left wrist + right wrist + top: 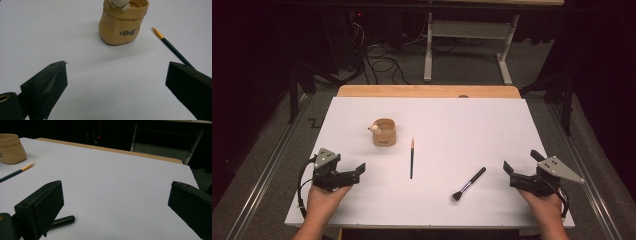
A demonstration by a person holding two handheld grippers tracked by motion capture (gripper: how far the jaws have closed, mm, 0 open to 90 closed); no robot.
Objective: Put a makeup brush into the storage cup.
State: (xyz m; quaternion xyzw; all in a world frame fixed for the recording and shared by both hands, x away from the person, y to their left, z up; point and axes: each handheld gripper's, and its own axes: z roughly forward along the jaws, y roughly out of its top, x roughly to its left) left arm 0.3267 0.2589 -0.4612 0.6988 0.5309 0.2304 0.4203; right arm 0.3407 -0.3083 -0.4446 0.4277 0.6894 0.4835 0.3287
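here | left gripper [353, 172] near left edge, jaws wide, empty | right gripper [518, 167] near right edge, same

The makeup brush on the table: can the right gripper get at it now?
Probably yes. The makeup brush lies alone on bare table between the right gripper, jaws open, and the paintbrush.

The little tan bag [123, 21] has one dark word on its front, in curly letters. It looks like "Best", but the letters are small and a bit blurry. Nothing else can be read.
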